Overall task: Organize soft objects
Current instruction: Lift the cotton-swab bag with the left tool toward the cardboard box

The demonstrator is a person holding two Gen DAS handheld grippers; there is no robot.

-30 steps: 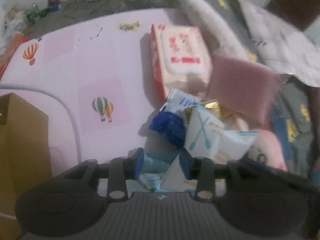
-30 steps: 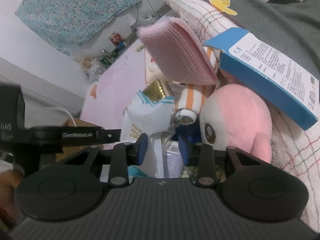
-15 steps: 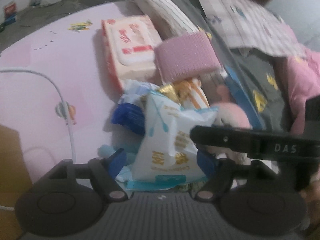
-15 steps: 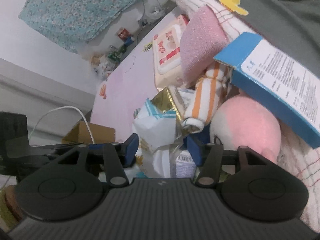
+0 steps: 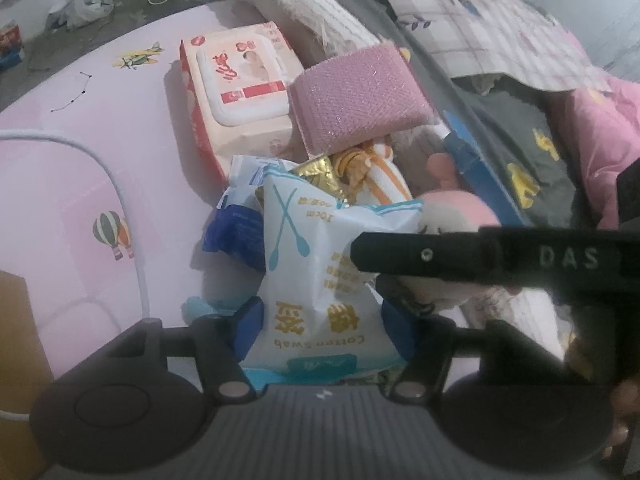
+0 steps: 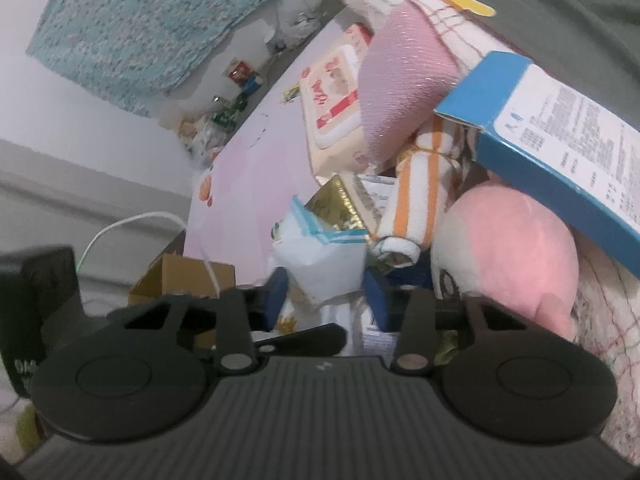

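The cotton swab pack (image 5: 316,280), a white and blue plastic pouch, lies at the near edge of the pile on the pink mat (image 5: 80,168), its lower end between the blue pads of the left hand-held gripper (image 5: 320,326), whose jaws stand wide on either side without clearly pinching it. It looks light, crinkly and slippery, so a hold across its puffy middle seems safer than one on the thin sealed edge. The right hand-held gripper (image 6: 326,302) is moderately open around the pouch's other end. Behind it lean a striped cloth roll (image 5: 384,176), a pink sponge (image 5: 360,96), a wet-wipe pack (image 5: 240,84), a pink plush toy (image 6: 516,256) and a blue box (image 6: 560,152); pulling could topple them.
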